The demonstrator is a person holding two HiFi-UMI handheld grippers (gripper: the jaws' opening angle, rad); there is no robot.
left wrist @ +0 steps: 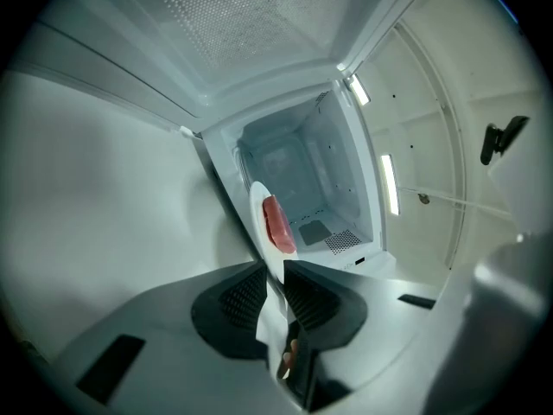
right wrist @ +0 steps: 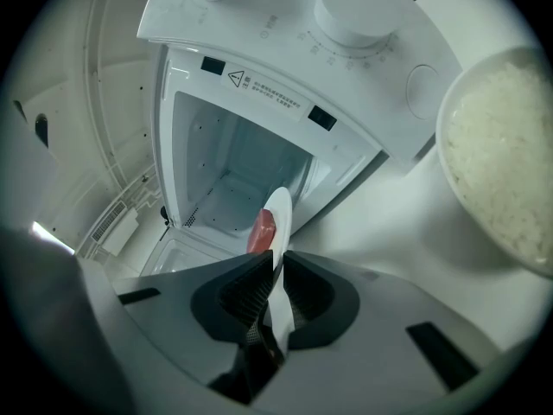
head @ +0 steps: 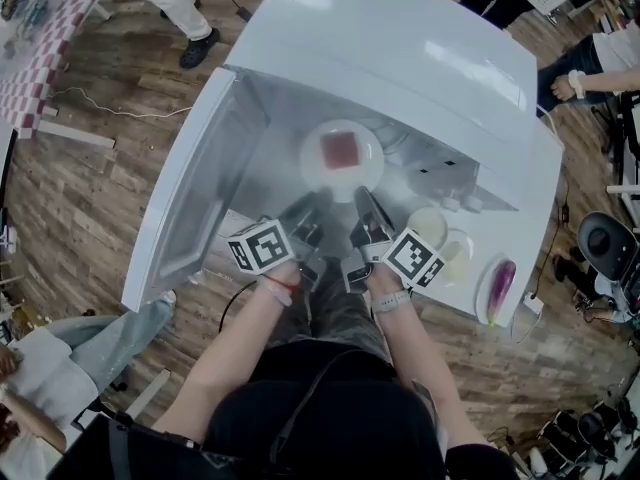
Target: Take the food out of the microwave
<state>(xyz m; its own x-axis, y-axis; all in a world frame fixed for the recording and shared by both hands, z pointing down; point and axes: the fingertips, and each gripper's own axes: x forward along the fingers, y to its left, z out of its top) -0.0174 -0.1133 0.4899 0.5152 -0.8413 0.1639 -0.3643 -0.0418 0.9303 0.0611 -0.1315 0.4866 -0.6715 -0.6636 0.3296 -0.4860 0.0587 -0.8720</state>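
Food, a red slab of meat [head: 341, 150] on a white plate [head: 310, 163], sits at the mouth of the open microwave [head: 400, 48]. My left claw [left wrist: 275, 285] and right claw [right wrist: 273, 290] are each pinched narrowly on the plate's near rim, so I judge the draw-out is in hand. Next I must pull both claws back together, keeping the plate level, towards bare bench [head: 538, 198] beside the bowl of rice [right wrist: 505, 154]. A warning-triangle label [right wrist: 268, 92] above the cavity carries print too small to read, and no brand shows.
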